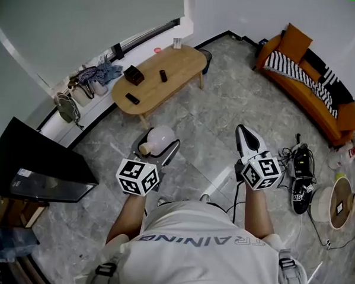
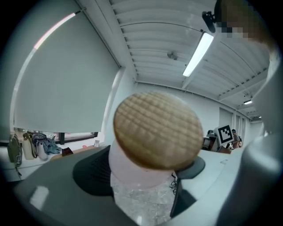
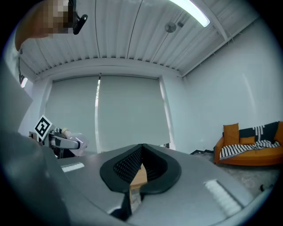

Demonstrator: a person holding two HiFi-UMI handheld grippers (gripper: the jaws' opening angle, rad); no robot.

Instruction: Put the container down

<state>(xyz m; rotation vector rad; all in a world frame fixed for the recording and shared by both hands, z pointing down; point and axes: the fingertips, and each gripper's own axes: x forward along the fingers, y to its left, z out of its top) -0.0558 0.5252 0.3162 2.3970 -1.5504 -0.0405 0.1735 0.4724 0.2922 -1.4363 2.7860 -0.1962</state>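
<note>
Head view: a person stands on a stone-tiled floor [image 1: 214, 128] with a gripper in each hand; a wooden coffee table [image 1: 169, 73] lies well ahead.
Container [image 1: 161, 136]: in the air above the floor, lying on its side between the jaws of the left gripper [image 1: 155, 144].
Lid [image 2: 157, 130]: a tan, cork-like disc with a grid texture that faces back toward the left gripper's camera.
Left claw: spread wide, with both pads pressed on the container's pale body [image 2: 146, 194].
Right gripper [image 3: 140, 170]: jaws together; a thin tan strip [image 3: 138, 178] shows in the seam, and I cannot tell what it is.
Handling: probably light; the frosted wall looks hard and smooth, so it is likely slippery and may crack if dropped.
Where to hold: the broad belly, as gripped now. The lid may only be pushed in, so it is no safe handle.
Setting down: it likely needs tipping base-down, or it could roll.
</note>
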